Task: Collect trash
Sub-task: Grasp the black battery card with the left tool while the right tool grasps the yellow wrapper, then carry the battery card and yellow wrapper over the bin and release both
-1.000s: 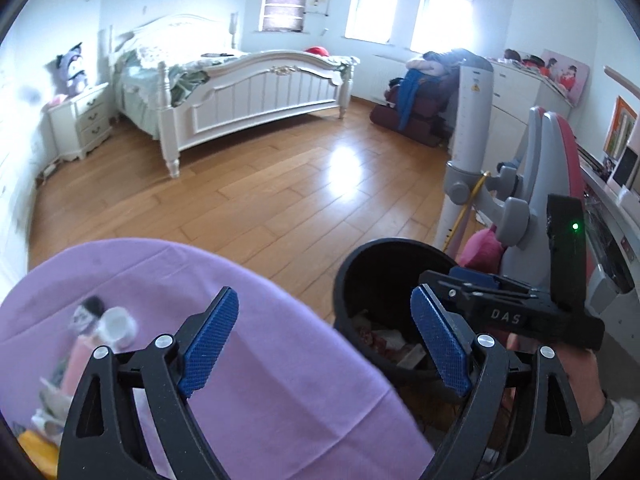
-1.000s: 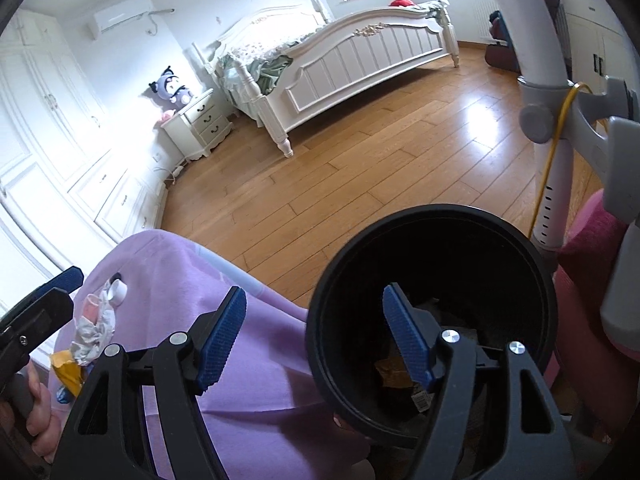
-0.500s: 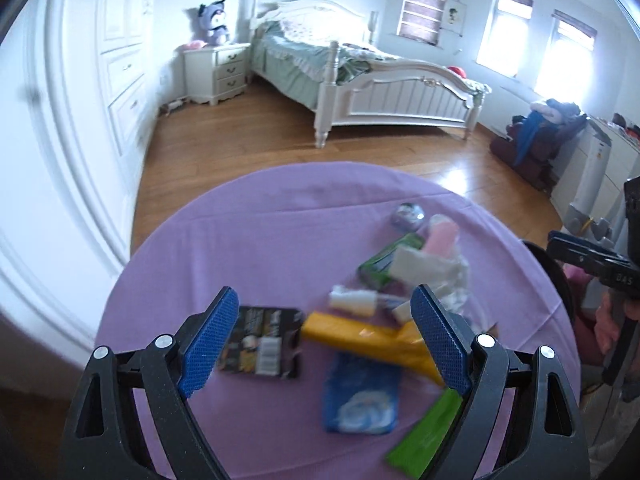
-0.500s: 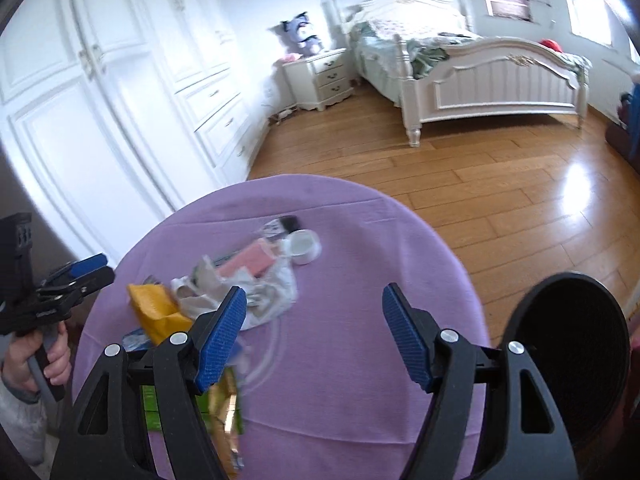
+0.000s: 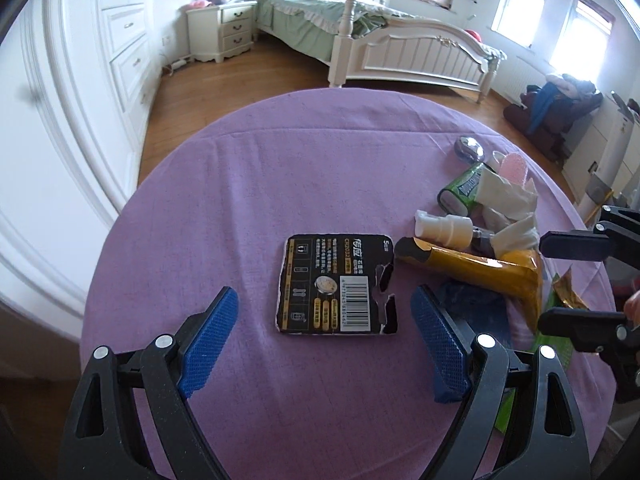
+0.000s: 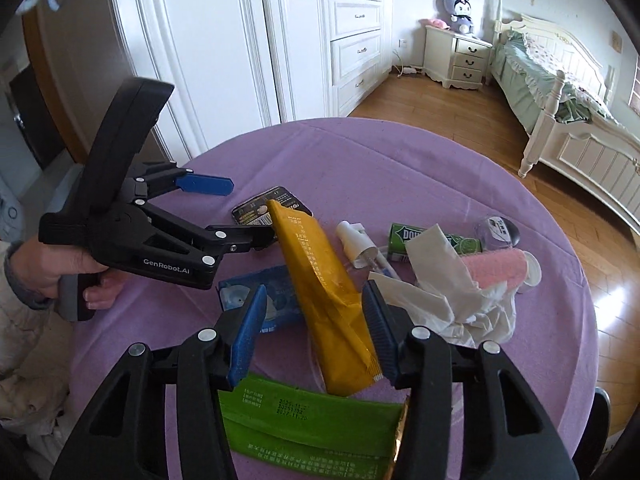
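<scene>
**Two grippers over a litter pile on a purple-clothed round table**

Left wrist view: the left gripper [image 5: 324, 336] hangs with its two blue-padded fingers [image 5: 210, 338] spread wide and nothing between the pads; one flat black battery card with a barcode [image 5: 338, 285] lies on the round purple tablecloth [image 5: 280, 184] just ahead of the gap. From 1 to 3 o'clock of the card sits the pile: one long yellow foil pouch [image 5: 476, 270], one white spray bottle [image 5: 442, 227], one green gum pack [image 5: 460, 189], one crumpled white tissue [image 5: 508, 204], one pink roll [image 5: 516, 166] and one shiny silver wrapper [image 5: 469, 148]. The right gripper's two black fingers enter at 3 o'clock.

Right wrist view: the right gripper [image 6: 316, 328] is closing, its jaws straddling the near end of the yellow foil pouch [image 6: 320, 288]; the right pad [image 6: 380, 332] sits against the pouch, the left pad stands clear of it. This view alone shows one flat green wrapper [image 6: 308, 428] at 6 o'clock, one blue packet [image 6: 260, 296] in full, a clear round lid [image 6: 498, 232] at 2 o'clock, and a hand [image 6: 52, 268] gripping the left gripper [image 6: 240, 210] at 9 o'clock. The battery card [image 6: 260, 210] is half hidden behind the pouch.
</scene>
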`<state>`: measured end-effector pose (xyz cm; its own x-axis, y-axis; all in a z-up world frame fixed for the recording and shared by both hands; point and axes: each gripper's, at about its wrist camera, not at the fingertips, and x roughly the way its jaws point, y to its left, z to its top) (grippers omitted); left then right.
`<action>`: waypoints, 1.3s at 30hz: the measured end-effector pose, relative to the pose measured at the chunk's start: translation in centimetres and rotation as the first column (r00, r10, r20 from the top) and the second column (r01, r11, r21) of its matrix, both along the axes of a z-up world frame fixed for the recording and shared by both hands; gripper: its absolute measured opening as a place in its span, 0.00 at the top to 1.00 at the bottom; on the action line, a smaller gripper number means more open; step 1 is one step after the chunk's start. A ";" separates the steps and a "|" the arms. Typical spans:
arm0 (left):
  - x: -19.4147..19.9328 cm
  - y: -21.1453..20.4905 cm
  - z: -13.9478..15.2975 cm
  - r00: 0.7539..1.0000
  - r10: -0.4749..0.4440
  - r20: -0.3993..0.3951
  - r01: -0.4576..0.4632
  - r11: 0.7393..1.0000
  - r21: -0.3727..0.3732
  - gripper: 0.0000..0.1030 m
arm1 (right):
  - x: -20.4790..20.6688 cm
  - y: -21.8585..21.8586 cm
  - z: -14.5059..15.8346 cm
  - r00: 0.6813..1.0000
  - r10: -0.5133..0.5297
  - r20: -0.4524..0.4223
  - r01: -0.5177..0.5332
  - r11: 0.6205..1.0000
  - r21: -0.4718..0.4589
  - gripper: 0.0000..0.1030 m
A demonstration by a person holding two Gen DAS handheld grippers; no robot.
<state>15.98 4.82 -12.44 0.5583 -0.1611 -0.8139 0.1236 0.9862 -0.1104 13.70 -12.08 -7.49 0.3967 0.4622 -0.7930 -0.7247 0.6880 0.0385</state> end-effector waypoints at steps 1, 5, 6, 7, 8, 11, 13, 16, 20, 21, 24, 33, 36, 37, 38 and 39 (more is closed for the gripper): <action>0.2 -0.1 -0.1 1.000 0.004 -0.004 -0.004 1.000 0.004 0.16 | 0.1 0.4 -0.2 1.000 0.006 0.005 -0.005 1.000 -0.018 0.53; 1.0 -0.8 -0.4 1.000 0.008 -0.007 -0.007 0.997 0.079 0.16 | 1.0 1.4 -1.0 1.000 -0.011 0.018 0.012 0.997 -0.079 0.62; 1.0 -1.0 -0.4 1.000 0.007 -0.008 -0.006 0.995 0.095 0.16 | 1.3 1.3 -1.3 1.000 -0.022 0.015 0.023 0.996 -0.082 0.63; 1.0 -1.1 -0.4 1.000 0.008 -0.007 -0.007 0.995 0.103 0.18 | 1.5 1.0 -1.5 0.999 -0.033 0.008 0.034 0.997 -0.076 0.64; 1.0 -0.7 -0.3 1.000 0.013 -0.004 -0.012 0.995 0.100 0.22 | 1.7 0.8 -1.6 0.999 -0.042 -0.006 0.042 0.997 -0.067 0.70; 0.9 0.2 -0.1 0.999 0.044 0.008 -0.045 0.995 0.085 0.34 | 2.2 -0.1 -1.6 0.996 -0.075 -0.041 0.074 0.997 -0.008 0.76; 1.1 0.5 0.0 0.998 0.061 0.011 -0.062 0.993 0.096 0.41 | 2.2 -0.8 -1.2 0.995 -0.082 -0.057 0.084 0.996 0.038 0.77; 1.3 0.7 0.1 0.998 0.065 0.016 -0.067 0.992 0.104 0.49 | 1.8 -1.6 -0.7 0.993 -0.099 -0.061 0.103 0.992 0.072 0.79; 1.5 0.6 0.1 0.998 0.059 0.017 -0.061 0.992 0.113 0.49 | 1.7 -3.9 0.3 0.988 -0.126 -0.091 0.139 0.978 0.157 0.79; 1.4 0.6 0.1 0.998 0.063 0.019 -0.065 0.992 0.105 0.49 | 1.6 -4.4 0.7 0.987 -0.134 -0.093 0.149 0.972 0.179 0.79; 1.1 0.9 0.4 0.996 0.087 0.022 -0.089 0.993 0.076 0.49 | 1.4 -6.6 1.9 0.983 -0.154 -0.098 0.174 0.952 0.253 0.79; -0.3 -4.4 6.2 0.991 0.016 0.132 -0.016 1.000 -0.004 0.49 | 1.5 -13.6 2.8 0.962 -0.253 -0.108 0.275 0.874 0.400 0.79; 0.4 -8.7 9.1 0.981 -0.043 0.188 0.052 0.998 -0.043 0.49 | 1.9 -17.5 2.8 0.939 -0.318 -0.130 0.341 0.825 0.451 0.79; 0.6 -10.3 9.8 0.977 -0.067 0.204 0.080 0.995 -0.056 0.49 | 1.9 -18.8 2.8 0.931 -0.341 -0.130 0.361 0.811 0.460 0.79; 1.0 -11.9 10.3 0.972 -0.090 0.217 0.106 0.992 -0.063 0.49 | 1.9 -20.3 2.8 0.922 -0.364 -0.130 0.381 0.796 0.470 0.79; 1.4 -13.7 10.6 0.967 -0.115 0.227 0.133 0.989 -0.066 0.49 | 1.9 -21.7 2.8 0.911 -0.390 -0.131 0.403 0.781 0.477 0.79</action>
<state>17.35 -8.83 -1.82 0.6950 -0.3006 -0.6531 0.2751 0.9505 -0.1447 15.64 -33.73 -4.72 0.6143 0.5932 -0.5204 -0.3864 0.8011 0.4570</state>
